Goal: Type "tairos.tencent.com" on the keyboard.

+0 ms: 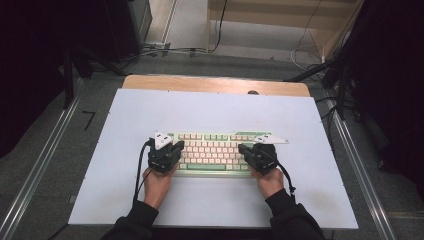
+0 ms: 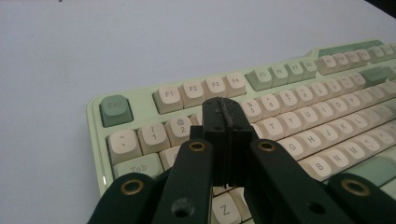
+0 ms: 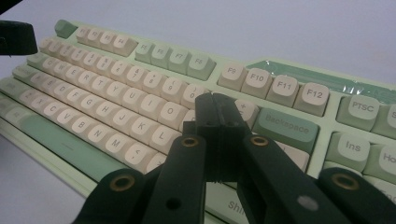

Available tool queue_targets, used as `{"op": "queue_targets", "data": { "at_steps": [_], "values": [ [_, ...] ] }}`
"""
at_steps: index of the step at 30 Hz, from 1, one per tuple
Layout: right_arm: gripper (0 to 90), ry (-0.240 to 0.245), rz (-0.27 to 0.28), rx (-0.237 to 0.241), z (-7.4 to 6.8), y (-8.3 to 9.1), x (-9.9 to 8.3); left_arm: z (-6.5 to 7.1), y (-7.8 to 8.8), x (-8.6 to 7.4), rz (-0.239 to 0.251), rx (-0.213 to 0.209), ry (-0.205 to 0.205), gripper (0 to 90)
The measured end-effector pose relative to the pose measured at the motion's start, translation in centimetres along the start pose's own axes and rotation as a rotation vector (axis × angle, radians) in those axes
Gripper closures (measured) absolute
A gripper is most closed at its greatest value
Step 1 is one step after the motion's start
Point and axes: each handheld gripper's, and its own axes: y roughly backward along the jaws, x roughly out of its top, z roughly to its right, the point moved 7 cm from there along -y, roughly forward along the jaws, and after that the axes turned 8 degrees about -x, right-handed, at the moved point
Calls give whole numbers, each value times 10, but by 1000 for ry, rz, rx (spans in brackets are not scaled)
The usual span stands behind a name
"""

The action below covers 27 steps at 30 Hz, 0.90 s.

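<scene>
A pale green keyboard [image 1: 212,150] with cream and green keys lies in the middle of the white table cover. My left gripper [image 1: 177,145] hovers over the keyboard's left end, jaws shut with nothing between them. In the left gripper view its closed tips [image 2: 226,109] hang above the number and Q-row keys of the keyboard [image 2: 299,107]. My right gripper [image 1: 242,148] sits over the right part of the main key block, also shut and empty. Seen in the right gripper view, those tips [image 3: 219,105] stand near the Backspace key of the keyboard [image 3: 140,93].
The white cover [image 1: 150,110] spreads across a wooden table whose far edge [image 1: 215,84] shows beyond it. Metal rails [image 1: 45,155] run along both sides. Cables and dark stands clutter the floor at the back. In the right gripper view, the other gripper [image 3: 16,37] shows at upper left.
</scene>
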Motion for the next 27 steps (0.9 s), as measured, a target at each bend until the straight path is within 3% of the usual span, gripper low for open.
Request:
{"op": "queue_targets", "data": {
  "at_steps": [9, 11, 19, 27],
  "values": [
    [878, 0, 3, -1, 0, 0, 0, 13, -12, 2, -23, -58, -24, 900],
    [878, 0, 2, -2, 0, 0, 0, 17, -17, 2, -52, -79, -18, 900],
    [878, 1, 4, -2, -1, 0, 0, 26, -28, 2, -74, -113, -15, 900],
    [878, 8, 3, 0, -2, 0, 0, 35, -37, 5, -91, -120, -50, 900]
  ]
}}
